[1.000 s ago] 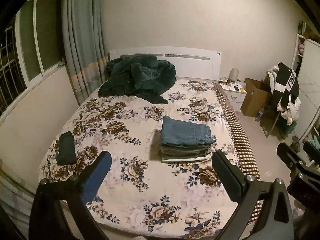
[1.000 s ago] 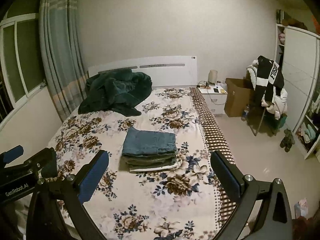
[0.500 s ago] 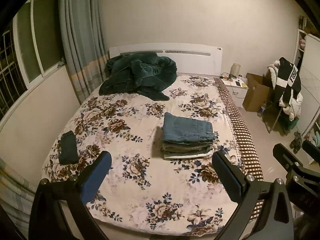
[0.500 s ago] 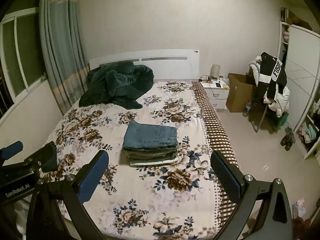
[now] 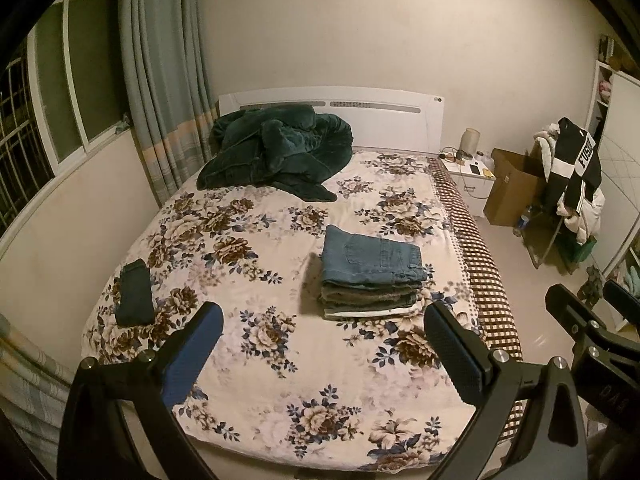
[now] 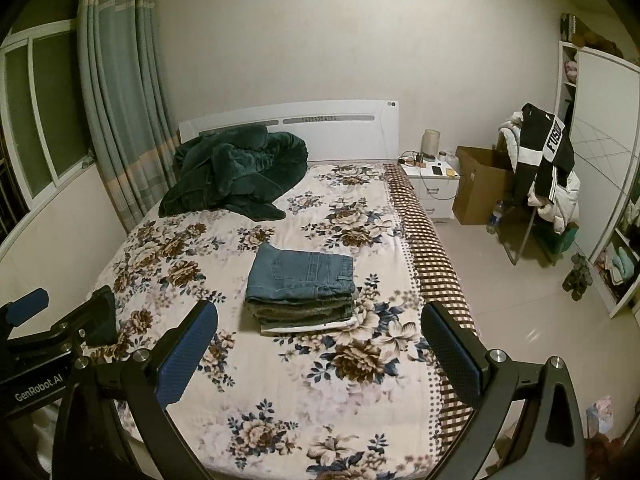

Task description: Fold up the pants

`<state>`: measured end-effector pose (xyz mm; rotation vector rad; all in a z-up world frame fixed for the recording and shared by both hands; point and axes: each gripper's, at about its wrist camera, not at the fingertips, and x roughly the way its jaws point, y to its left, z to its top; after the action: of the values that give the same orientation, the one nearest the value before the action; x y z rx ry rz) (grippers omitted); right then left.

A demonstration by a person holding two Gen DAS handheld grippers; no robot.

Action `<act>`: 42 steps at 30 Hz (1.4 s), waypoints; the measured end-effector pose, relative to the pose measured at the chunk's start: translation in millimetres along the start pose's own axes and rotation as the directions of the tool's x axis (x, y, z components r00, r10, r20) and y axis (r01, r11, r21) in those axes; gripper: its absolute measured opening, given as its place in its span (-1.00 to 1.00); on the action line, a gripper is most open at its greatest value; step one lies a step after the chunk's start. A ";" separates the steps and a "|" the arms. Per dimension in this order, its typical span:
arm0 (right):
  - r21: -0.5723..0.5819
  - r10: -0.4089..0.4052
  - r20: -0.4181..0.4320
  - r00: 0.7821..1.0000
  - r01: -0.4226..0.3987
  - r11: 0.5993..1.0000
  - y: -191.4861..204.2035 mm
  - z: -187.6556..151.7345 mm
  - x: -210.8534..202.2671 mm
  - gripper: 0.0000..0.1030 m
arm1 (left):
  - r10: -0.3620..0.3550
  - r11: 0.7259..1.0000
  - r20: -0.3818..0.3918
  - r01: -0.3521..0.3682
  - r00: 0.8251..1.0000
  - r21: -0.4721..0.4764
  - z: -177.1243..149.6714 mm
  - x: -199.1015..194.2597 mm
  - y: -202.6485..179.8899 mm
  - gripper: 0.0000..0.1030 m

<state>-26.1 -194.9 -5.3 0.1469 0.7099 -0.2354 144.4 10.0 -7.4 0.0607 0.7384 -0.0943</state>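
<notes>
A stack of folded pants [image 5: 370,276] with blue jeans on top lies right of centre on the floral bed [image 5: 260,360]; it also shows in the right wrist view [image 6: 304,292]. My left gripper [image 5: 324,328] is open and empty, held back above the foot of the bed. My right gripper [image 6: 320,328] is open and empty, held likewise. A small dark folded garment [image 5: 135,293] lies near the bed's left edge. The right gripper's body shows at the right edge of the left wrist view [image 5: 592,332].
A dark green blanket [image 5: 276,152] is heaped at the headboard. A white nightstand [image 6: 436,186], a cardboard box [image 6: 480,184] and a chair piled with clothes [image 6: 540,176] stand right of the bed. Curtains and a window are on the left.
Both grippers have drawn back and risen a little from the bed, so the bed and pants stack look smaller and farther. The jaws have stayed open.
</notes>
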 end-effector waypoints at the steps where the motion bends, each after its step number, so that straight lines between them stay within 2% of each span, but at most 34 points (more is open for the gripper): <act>1: 0.001 0.000 0.000 1.000 0.000 1.000 0.0 -0.3 -0.1 1.00 | -0.001 1.000 -0.002 0.001 1.000 -0.001 0.5 -0.7 -1.2 0.99; 42: 0.020 -0.010 0.009 1.000 0.010 1.000 -3.3 -6.7 -9.5 1.00 | 0.001 1.000 0.000 -0.001 1.000 -0.016 -2.4 -9.1 -11.5 1.00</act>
<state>-38.1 -195.1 -4.2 0.1610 0.6998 -0.2530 134.9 -0.7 -3.3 0.0460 0.7391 -0.0872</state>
